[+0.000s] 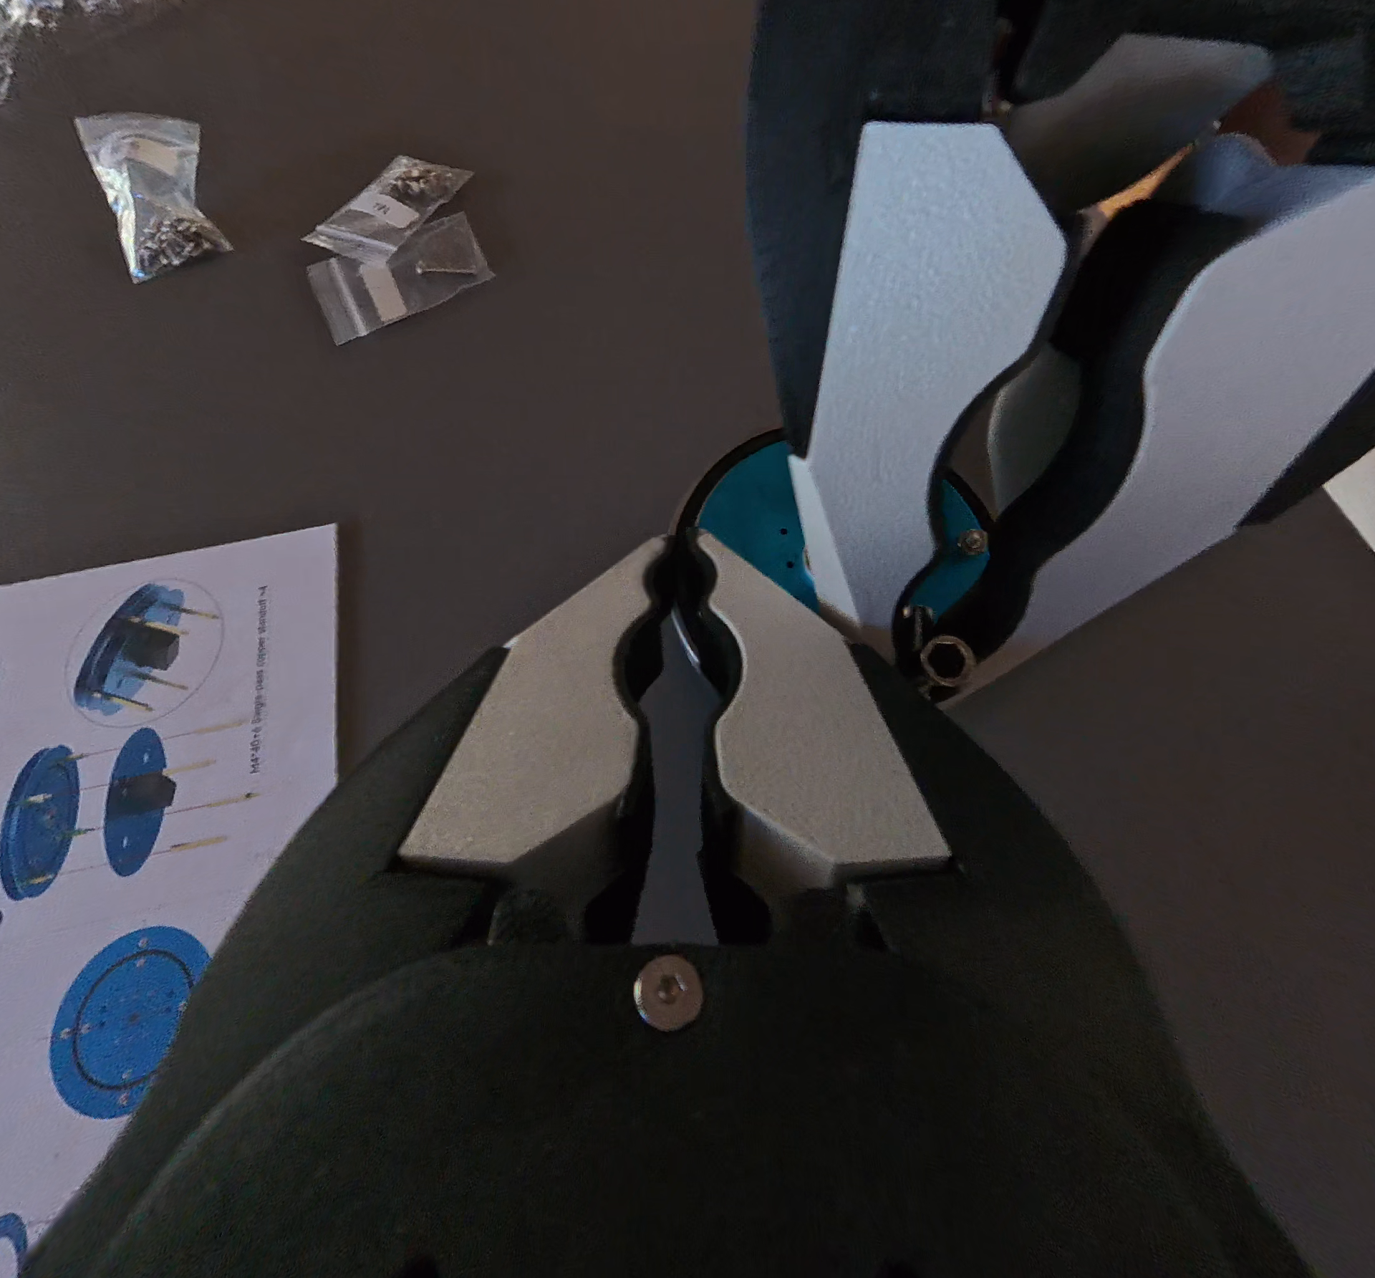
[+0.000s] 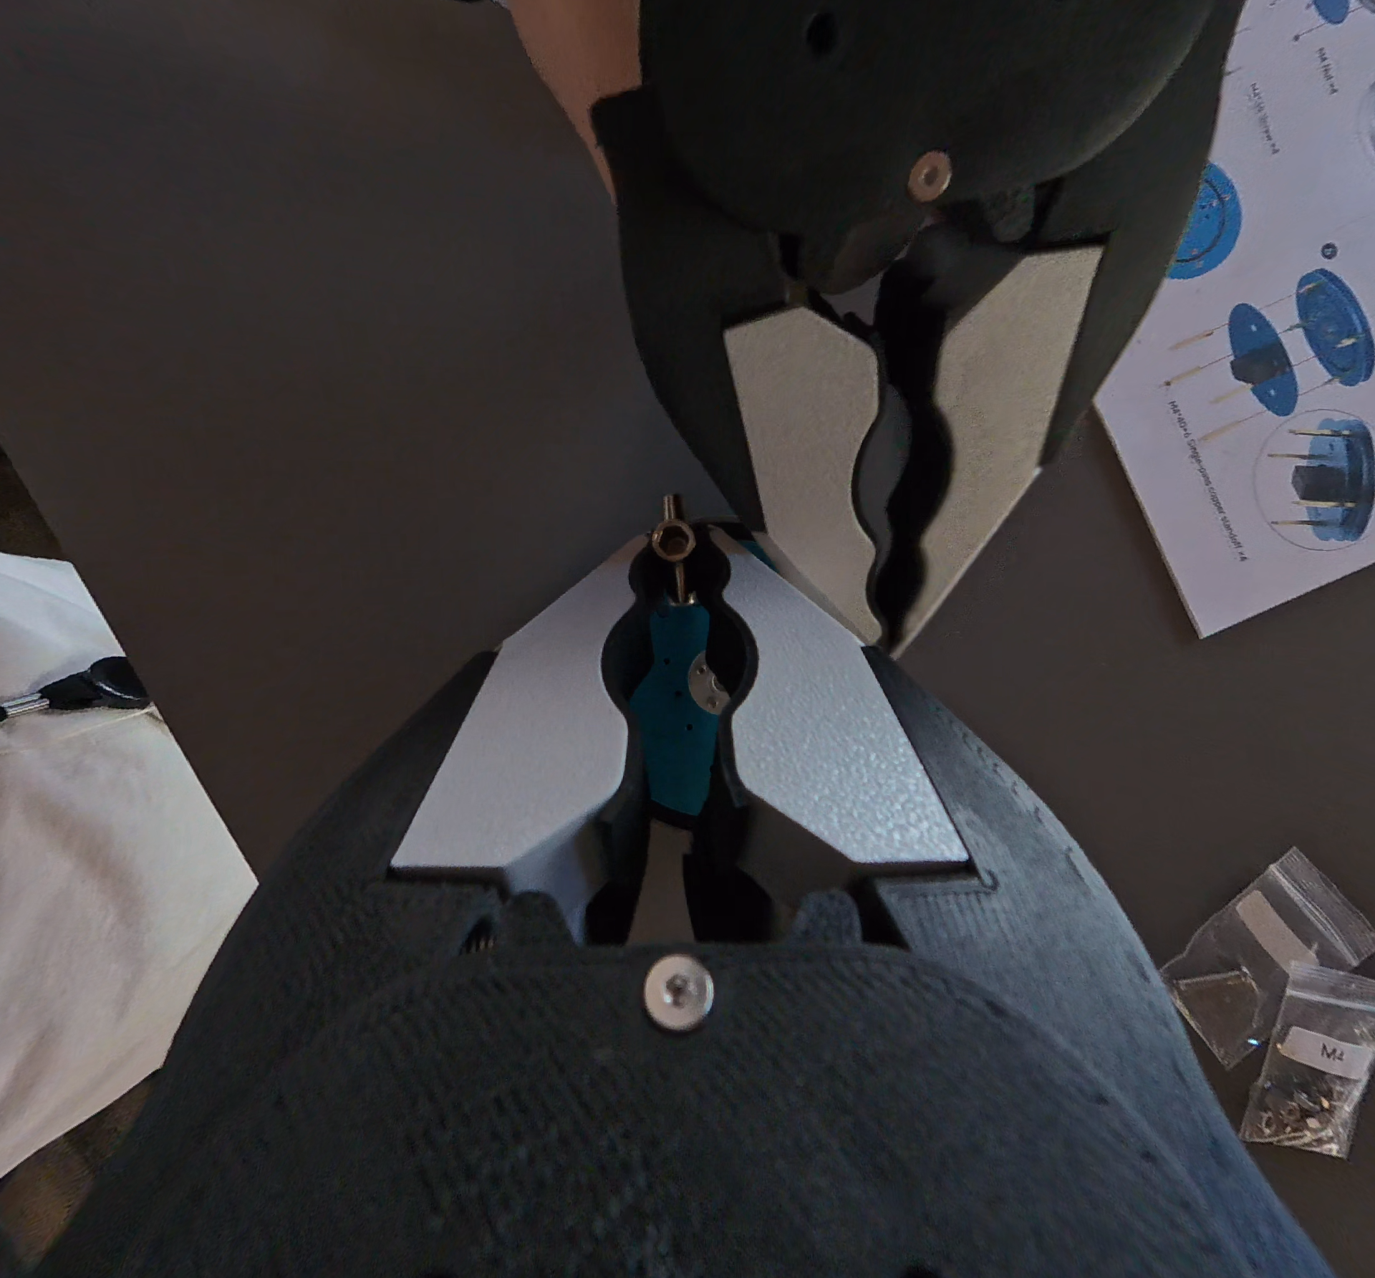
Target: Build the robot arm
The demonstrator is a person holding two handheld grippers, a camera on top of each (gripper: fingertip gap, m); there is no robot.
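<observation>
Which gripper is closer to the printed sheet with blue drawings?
Left. The left gripper, pinching the blue disc, hangs beside the printed sheet. The right gripper, holding a brass post, sits across the disc, farther from it.

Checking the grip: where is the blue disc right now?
The blue disc sits on the dark table, its edge pinched by the left claw, under the right claw.
</observation>
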